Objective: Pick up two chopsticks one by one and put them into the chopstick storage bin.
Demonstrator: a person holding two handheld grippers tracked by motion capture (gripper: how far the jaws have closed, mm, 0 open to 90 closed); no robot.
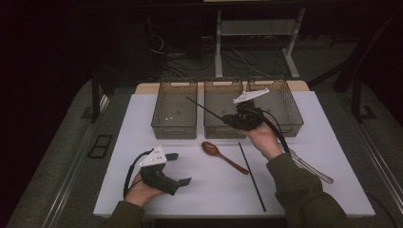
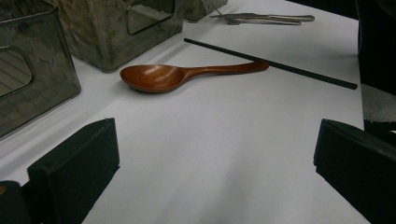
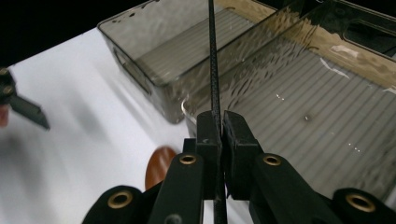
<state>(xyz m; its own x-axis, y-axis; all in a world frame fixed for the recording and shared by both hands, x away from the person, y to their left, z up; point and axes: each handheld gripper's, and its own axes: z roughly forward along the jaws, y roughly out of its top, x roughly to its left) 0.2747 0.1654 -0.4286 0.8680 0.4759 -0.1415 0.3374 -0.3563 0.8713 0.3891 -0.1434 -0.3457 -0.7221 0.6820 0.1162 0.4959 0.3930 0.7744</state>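
Note:
My right gripper (image 1: 229,118) (image 3: 222,126) is shut on a thin black chopstick (image 1: 204,107) (image 3: 212,56), held above the front wall of the middle bin (image 1: 216,129). The stick points up and to the left over the gap between the middle and left bins. A second black chopstick (image 1: 252,176) (image 2: 280,65) lies on the white table, and a brown wooden spoon (image 1: 221,154) (image 2: 159,77) rests beside it with its handle tip against the stick. My left gripper (image 1: 179,168) (image 2: 215,158) stands open near the table's front left, with nothing between its jaws.
Three smoky translucent bins stand in a row at the back: the left bin (image 1: 173,127), the middle one and the right bin (image 1: 291,127). Metal cutlery (image 1: 309,166) (image 2: 266,18) lies at the right, partly under the right sleeve. The white table top (image 1: 142,118) ends close to the person.

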